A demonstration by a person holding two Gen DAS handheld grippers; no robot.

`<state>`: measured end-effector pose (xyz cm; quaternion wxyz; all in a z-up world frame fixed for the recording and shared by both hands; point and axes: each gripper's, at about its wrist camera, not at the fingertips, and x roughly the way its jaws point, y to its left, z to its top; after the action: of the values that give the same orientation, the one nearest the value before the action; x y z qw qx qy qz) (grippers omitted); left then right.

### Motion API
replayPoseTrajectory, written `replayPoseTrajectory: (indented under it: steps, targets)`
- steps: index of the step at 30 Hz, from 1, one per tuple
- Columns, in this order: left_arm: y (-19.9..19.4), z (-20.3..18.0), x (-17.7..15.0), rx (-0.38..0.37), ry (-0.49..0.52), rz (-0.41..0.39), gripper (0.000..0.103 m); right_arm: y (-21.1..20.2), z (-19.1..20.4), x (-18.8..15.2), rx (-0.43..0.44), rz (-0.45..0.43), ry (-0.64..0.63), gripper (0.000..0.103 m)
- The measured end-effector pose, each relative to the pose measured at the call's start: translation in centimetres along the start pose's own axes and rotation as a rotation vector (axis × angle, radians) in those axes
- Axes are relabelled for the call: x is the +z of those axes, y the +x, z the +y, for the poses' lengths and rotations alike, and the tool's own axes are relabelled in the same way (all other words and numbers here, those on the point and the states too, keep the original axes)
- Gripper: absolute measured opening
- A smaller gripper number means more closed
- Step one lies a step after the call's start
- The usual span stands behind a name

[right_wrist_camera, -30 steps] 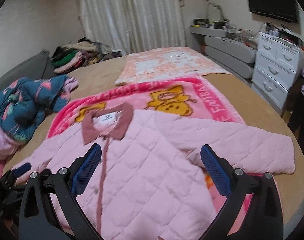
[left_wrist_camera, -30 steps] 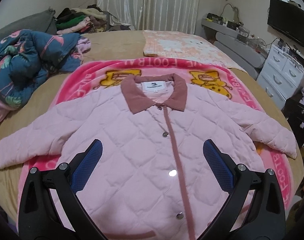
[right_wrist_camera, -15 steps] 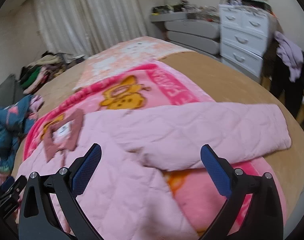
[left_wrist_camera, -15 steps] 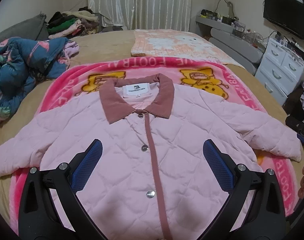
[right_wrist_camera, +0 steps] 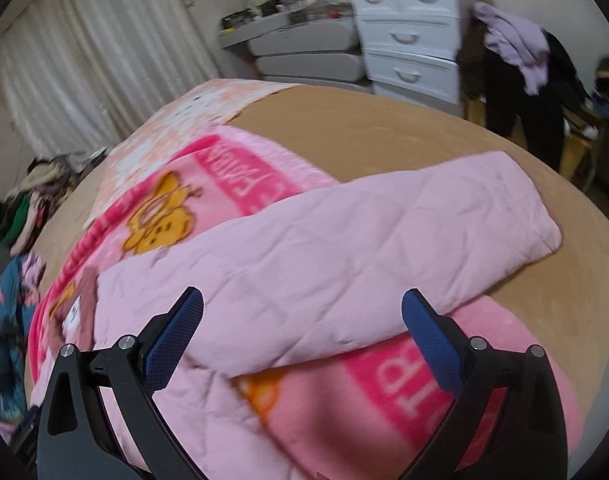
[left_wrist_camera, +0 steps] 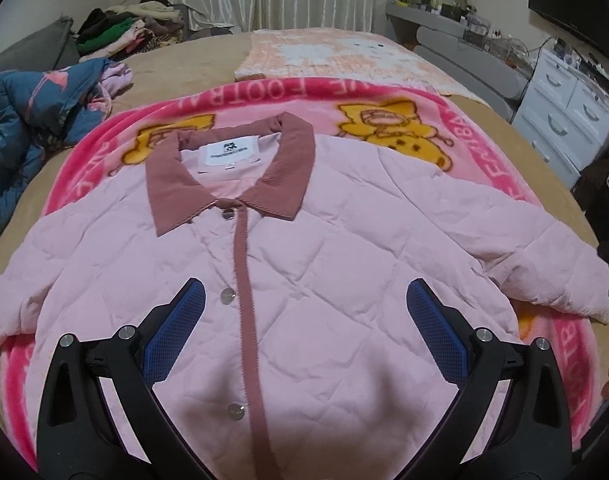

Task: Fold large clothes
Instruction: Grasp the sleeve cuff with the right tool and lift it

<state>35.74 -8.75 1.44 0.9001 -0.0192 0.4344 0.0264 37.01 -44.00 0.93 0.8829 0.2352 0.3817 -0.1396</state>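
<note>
Pink quilted jacket (left_wrist_camera: 324, 280) lies face up and flat on a pink cartoon blanket (left_wrist_camera: 456, 128), which is spread on the tan bed (left_wrist_camera: 192, 68). Jacket is buttoned; dusty-rose collar (left_wrist_camera: 232, 168) points to the far side, white neck label visible. Both sleeves are spread out to left and right.

Left claw (left_wrist_camera: 304, 328): fingers wide apart, holding nothing, hovering over the near front panel of the jacket, straddling the placket and snaps.

Right claw (right_wrist_camera: 302, 332): fingers wide apart, empty, hovering over the jacket's right sleeve (right_wrist_camera: 344, 240). The sleeve runs toward the right edge of the bed, its cuff end resting on bare tan cover beyond the blanket. This view is motion-blurred.

Surroundings: crumpled blue patterned quilt (left_wrist_camera: 28, 120) at left of the bed; pile of clothes (left_wrist_camera: 128, 28) at far left; peach blanket (left_wrist_camera: 336, 52) at far middle; white drawers (right_wrist_camera: 408, 36) at right.
</note>
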Motion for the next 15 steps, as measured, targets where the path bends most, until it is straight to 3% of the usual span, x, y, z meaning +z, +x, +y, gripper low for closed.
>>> replayPoseTrajectory:
  steps: [15]
  targets:
    - [3.4,-3.6,0.9,0.024,0.026,0.038,0.095,3.7,-10.1,1.2,-0.112,0.053,0.301,0.099]
